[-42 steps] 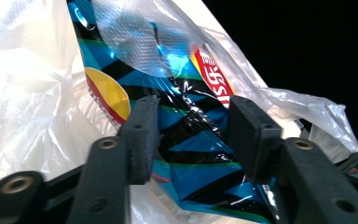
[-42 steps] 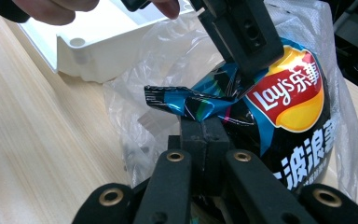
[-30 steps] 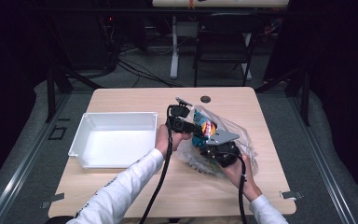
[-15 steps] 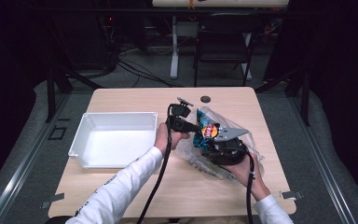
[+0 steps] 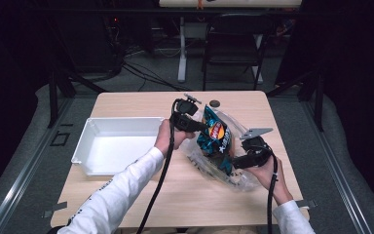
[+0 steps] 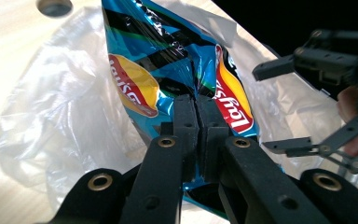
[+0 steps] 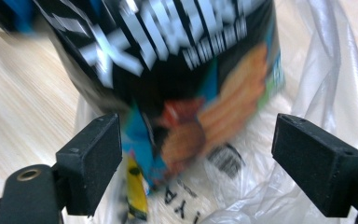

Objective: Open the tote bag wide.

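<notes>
One blue crisp bag (image 5: pixel 215 139) stands half out of a clear plastic bag (image 5: pixel 233 173) at the middle of the surface (image 5: pixel 141 204), its top edge pinched by the left hand-held gripper (image 5: pixel 205 128). From the left gripper view, that gripper's two black jaws are pressed together on the foil of the crisp bag (image 6: pixel 177 70), just between its two red-and-yellow logos, with the clear plastic bag (image 6: pixel 51 126) crumpled behind and beside it. The right hand-held gripper (image 5: pixel 238 161) sits at the lower right of the crisp bag in the high view, its jaws spread after just opening; in the right gripper view the black pads (image 7: pixel 95 154) stand well apart with the blurred crisp bag (image 7: pixel 177 70) between them and beyond, neither pad pressing on it, and the clear plastic bag (image 7: pixel 326 79) gathered underneath and to the right. A person's left hand (image 5: pixel 168 136), in a white sleeve (image 5: pixel 112 200), holds the left tool; the right hand (image 5: pixel 268 175) grips the other near the surface's right edge. A white tray (image 5: pixel 85 146) lies on the left part of the surface, well apart from the bags. A small dark round thing (image 5: pixel 215 103) rests near the far edge, just beyond the crisp bag.
</notes>
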Motion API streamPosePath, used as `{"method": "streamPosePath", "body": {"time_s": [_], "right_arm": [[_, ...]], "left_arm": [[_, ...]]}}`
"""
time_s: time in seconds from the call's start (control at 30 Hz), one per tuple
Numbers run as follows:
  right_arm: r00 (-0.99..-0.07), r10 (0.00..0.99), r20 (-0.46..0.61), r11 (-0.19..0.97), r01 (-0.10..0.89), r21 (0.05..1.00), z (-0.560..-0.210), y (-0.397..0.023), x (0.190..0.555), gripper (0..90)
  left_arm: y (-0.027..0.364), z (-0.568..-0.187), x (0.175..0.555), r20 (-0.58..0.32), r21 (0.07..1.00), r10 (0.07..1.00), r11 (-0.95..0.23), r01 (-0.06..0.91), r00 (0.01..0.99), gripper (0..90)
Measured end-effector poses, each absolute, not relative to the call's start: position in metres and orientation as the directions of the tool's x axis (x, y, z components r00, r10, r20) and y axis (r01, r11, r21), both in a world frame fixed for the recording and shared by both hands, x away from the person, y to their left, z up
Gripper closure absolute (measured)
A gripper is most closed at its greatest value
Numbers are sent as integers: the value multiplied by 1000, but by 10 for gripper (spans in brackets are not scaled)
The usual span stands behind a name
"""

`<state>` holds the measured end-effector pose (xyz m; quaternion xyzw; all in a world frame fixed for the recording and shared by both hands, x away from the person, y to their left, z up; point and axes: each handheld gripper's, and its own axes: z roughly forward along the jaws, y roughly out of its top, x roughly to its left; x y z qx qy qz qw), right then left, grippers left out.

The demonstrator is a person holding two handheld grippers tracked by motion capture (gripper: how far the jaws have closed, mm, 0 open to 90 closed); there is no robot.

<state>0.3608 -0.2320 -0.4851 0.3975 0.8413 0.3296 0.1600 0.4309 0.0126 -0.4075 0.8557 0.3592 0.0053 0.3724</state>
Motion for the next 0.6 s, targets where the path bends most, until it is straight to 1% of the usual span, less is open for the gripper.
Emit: {"method": "streamPosePath", "body": {"time_s": [0.13, 0.3, 0.43, 0.47, 0.5, 0.53, 0.6], "right_arm": [[-617, 787, 14, 456, 597, 660, -494, -237, 365, 149], [-616, 787, 30, 454, 611, 648, -501, -239, 367, 154], [-614, 788, 41, 451, 621, 641, -503, -240, 368, 155], [-617, 787, 25, 467, 621, 629, -502, -241, 368, 156], [-613, 789, 41, 452, 624, 637, -504, -241, 369, 156], [-616, 788, 22, 470, 624, 624, -504, -243, 370, 156], [-607, 794, 37, 454, 631, 629, -506, -243, 370, 156]], "left_arm": [[13, -394, 431, -228, 649, 614, -483, 588, 755, 887], [14, -378, 432, -184, 645, 608, -518, 561, 772, 889], [14, -365, 433, -160, 644, 603, -536, 545, 782, 890], [14, -361, 433, -154, 643, 602, -541, 542, 783, 891], [15, -357, 434, -149, 640, 601, -546, 540, 785, 891], [16, -355, 434, -144, 638, 600, -551, 538, 787, 891], [19, -349, 435, -143, 643, 602, -547, 536, 786, 892]]}}
